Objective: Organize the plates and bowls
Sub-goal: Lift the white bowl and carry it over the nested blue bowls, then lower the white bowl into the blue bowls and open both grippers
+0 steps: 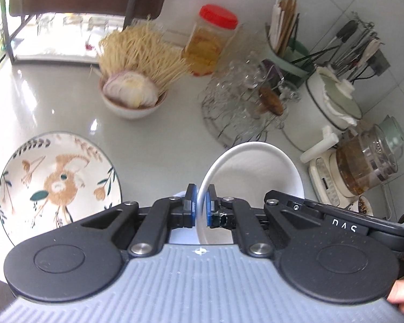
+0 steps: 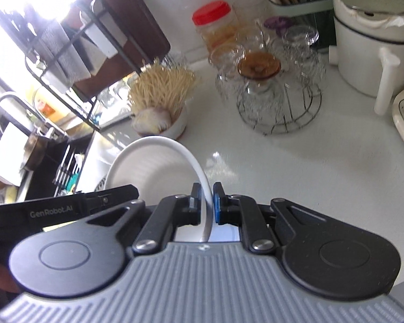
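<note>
A plain white bowl (image 1: 253,172) is held above the counter by both grippers. My left gripper (image 1: 201,204) is shut on its left rim. My right gripper (image 2: 207,202) is shut on its right rim, and the bowl also shows in the right wrist view (image 2: 150,169). The right gripper's body shows at the right edge of the left wrist view. A patterned plate (image 1: 59,180) with a tan animal and leaves lies flat on the white counter (image 1: 161,140), to the left of the bowl.
A small bowl (image 1: 132,107) with onion and noodle sticks stands behind. A wire rack of glasses (image 1: 242,107), a red-lidded jar (image 1: 212,40), a utensil holder (image 1: 288,45), a white pot (image 1: 328,99) and a glass kettle (image 1: 363,161) line the back right. A dish rack (image 2: 80,40) and a sink (image 2: 13,134) are at left.
</note>
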A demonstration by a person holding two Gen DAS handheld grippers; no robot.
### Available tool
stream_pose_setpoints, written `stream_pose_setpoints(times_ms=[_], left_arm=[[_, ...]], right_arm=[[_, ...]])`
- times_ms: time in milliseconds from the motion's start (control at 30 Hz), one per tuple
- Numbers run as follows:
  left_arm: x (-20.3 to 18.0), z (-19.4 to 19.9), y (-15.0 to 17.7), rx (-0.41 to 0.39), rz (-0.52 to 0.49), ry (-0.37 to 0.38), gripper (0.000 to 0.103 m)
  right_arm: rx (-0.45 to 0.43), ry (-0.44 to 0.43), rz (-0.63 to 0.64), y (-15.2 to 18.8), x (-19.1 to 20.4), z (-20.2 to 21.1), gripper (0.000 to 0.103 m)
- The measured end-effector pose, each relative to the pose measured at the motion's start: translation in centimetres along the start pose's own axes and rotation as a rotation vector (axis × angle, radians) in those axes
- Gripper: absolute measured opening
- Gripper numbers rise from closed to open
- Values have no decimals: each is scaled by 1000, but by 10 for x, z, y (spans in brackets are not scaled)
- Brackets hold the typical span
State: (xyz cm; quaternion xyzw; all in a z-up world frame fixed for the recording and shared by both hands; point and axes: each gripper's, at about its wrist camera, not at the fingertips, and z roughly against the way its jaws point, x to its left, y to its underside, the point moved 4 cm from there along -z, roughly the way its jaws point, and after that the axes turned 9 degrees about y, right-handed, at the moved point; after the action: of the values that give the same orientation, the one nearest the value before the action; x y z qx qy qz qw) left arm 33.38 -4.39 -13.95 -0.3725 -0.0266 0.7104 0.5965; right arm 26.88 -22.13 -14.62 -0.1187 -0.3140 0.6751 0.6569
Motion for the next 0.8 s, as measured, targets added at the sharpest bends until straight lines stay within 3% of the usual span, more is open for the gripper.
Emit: stream_pose_setpoints(times_ms=[500,800], left_arm=[[30,-51,31,113,141,-36,8],[35,-60,31,143,123,-65,8]], right_arm=[[141,70,30,20,-10,-44,14],[170,59,51,14,-10,-60,14]])
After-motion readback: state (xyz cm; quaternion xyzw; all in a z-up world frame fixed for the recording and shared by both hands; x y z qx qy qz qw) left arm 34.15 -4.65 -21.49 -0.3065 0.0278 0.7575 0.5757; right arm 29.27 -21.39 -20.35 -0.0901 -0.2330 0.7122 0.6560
